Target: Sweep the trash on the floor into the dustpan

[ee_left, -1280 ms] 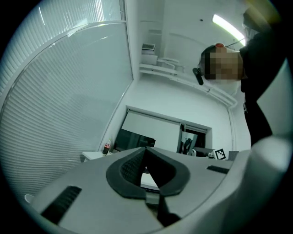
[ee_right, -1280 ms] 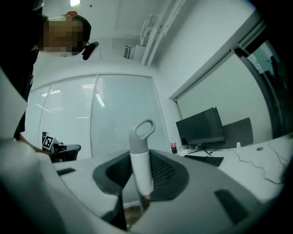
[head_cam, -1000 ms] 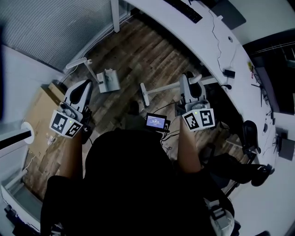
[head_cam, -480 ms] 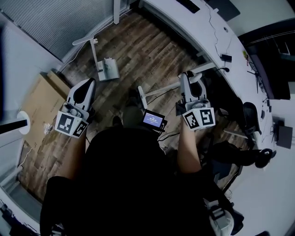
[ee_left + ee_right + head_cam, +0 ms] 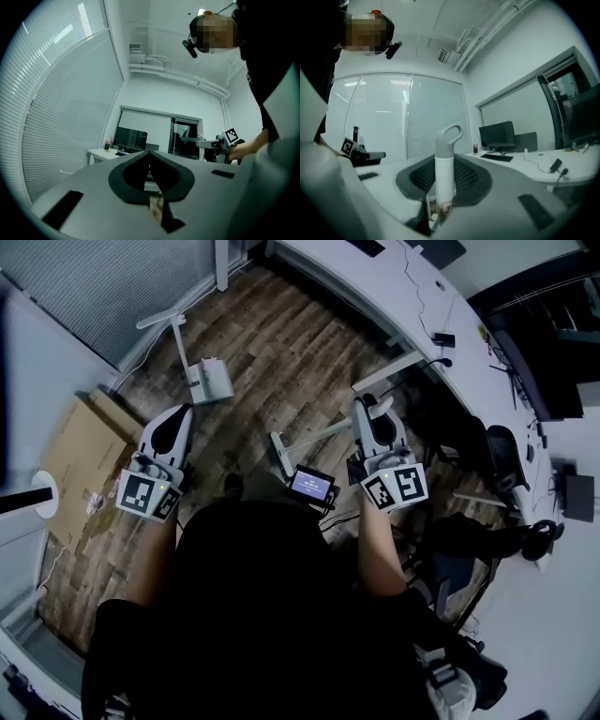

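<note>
Broom handle [image 5: 444, 168] is clamped in right hand-held gripper [image 5: 370, 418] below its looped top. It looks stiff, light and probably slick, so a firm mid-handle hold is advised. Left hand-held gripper [image 5: 176, 425] is clenched, empty. Dustpan [image 5: 211, 381] is parked on floor [image 5: 281, 343] ahead.

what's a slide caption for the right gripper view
right hand-held gripper shut on white loop-topped handle, office desk behind

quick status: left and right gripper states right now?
left gripper: jaws closed, nothing held.
right gripper: jaws closed on the broom handle.
</note>
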### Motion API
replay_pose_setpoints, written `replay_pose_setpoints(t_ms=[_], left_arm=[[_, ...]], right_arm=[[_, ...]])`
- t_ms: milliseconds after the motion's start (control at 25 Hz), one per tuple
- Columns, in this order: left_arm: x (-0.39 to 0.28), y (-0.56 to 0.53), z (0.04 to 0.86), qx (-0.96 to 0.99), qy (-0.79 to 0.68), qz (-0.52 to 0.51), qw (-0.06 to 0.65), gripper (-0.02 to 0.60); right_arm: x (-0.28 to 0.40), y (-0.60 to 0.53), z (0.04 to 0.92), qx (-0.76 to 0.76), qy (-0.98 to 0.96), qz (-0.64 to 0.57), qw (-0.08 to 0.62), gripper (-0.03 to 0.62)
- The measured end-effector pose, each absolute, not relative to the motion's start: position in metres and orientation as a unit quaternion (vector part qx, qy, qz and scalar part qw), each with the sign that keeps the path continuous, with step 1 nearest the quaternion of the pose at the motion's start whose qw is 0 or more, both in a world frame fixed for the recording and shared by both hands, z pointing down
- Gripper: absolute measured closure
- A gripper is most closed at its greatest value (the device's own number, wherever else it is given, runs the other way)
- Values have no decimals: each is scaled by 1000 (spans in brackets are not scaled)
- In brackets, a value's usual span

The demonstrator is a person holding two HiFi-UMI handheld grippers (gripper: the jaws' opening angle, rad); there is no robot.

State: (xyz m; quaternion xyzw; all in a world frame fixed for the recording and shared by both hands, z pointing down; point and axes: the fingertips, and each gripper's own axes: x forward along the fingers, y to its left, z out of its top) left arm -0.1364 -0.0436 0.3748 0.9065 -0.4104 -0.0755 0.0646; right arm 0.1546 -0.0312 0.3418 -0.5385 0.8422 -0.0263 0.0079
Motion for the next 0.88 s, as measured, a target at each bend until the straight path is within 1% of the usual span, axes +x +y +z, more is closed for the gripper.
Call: replay_pose_setpoints(t_ms=[280, 560, 680, 880], left_arm=[[-115, -18, 368, 906, -414, -60, 63, 586], [-57, 30, 369, 910, -406, -54, 60, 586], [-32, 61, 361, 915, -397, -50, 48, 586], [-14, 100, 361, 913, -404, -30, 44, 586]], right_arm=[[169, -6, 346, -521, 853, -33, 8, 513], [197, 48, 347, -503, 863, -36, 12, 511], [214, 71, 352, -505, 862, -45, 17, 511], [227, 99, 356, -484, 874, -50, 22, 511]])
